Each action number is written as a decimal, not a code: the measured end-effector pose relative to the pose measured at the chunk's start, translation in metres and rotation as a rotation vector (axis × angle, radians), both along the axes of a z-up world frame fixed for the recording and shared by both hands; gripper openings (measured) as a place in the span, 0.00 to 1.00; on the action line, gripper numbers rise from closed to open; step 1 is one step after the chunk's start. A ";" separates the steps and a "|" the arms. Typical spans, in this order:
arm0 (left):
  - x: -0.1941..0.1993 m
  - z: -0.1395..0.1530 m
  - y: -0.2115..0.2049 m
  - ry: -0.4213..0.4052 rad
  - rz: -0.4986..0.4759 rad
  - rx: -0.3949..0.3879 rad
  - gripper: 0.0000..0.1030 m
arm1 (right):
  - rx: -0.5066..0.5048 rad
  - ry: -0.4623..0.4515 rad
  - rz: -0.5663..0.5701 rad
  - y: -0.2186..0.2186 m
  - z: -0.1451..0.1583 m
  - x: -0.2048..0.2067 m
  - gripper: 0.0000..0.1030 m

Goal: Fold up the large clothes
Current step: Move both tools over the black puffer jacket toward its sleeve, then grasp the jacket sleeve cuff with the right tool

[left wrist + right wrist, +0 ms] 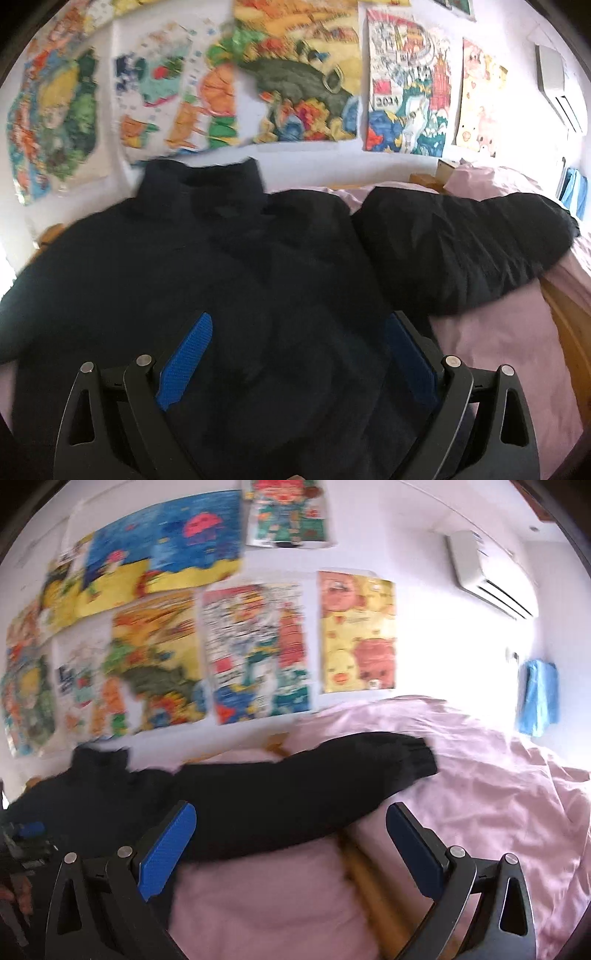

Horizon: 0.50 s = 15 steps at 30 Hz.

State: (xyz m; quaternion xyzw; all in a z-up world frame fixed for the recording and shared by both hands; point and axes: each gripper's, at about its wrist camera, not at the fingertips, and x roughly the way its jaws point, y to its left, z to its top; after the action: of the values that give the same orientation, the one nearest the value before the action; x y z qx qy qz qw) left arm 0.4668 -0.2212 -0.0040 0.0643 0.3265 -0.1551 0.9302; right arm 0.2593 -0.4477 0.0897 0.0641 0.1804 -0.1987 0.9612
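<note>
A black high-neck sweater (192, 266) lies spread front-up on a pink sheet (498, 343), collar toward the wall. Its right sleeve (461, 243) stretches out to the right. My left gripper (299, 332) hovers open over the sweater's lower body, blue pads wide apart, nothing between them. In the right wrist view the same sleeve (303, 790) runs across the sheet (480, 782) to its cuff (417, 757). My right gripper (291, 823) is open just in front of the sleeve, holding nothing. The left gripper (26, 838) and a hand show at that view's left edge.
Colourful drawings (295, 74) cover the white wall behind the bed. A wooden bed rail (369, 878) shows between two pink cushions. An air conditioner (487, 576) hangs high on the right, and a blue cloth (539, 698) hangs below it.
</note>
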 end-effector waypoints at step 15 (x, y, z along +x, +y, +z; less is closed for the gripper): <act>0.104 -0.098 -0.030 0.185 0.070 0.083 0.96 | 0.185 0.168 -0.240 -0.130 -0.038 0.085 0.83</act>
State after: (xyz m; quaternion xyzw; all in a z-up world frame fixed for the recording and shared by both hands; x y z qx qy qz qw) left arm 0.5708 -0.2508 -0.1019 0.0768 0.4191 -0.1140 0.8975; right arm 0.3444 -0.5777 0.0521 0.1566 0.2690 -0.2991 0.9020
